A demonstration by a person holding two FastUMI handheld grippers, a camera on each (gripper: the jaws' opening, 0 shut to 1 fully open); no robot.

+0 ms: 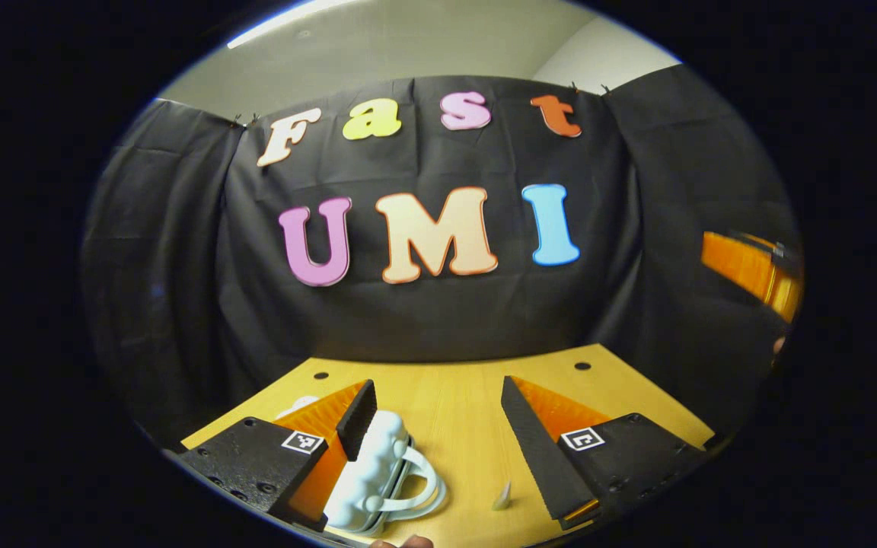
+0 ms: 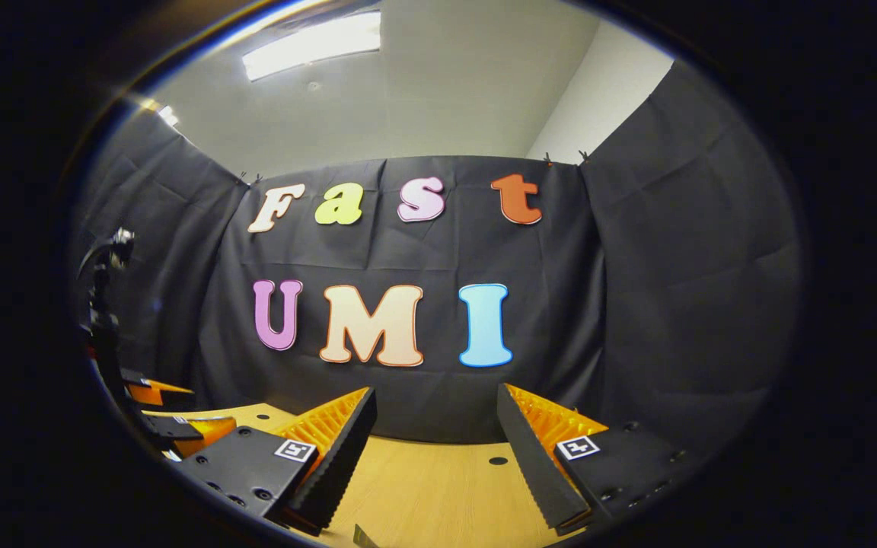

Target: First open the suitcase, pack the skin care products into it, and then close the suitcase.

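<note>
Two fingers of the left claw [image 1: 438, 426] stand spread wide at the bottom of the left gripper view, holding nothing. A small white ridged suitcase [image 1: 368, 472] with a looped handle lies on the wooden worktop [image 1: 454, 411] at lower left, against the inner side of the left finger. At the right edge, part of the other claw shows, blurred.

Low in the right gripper view, the right claw [image 2: 435, 441] is likewise spread and empty above the worktop [image 2: 423, 487]. The left claw [image 2: 161, 407] sits at the far lower left edge.
</note>
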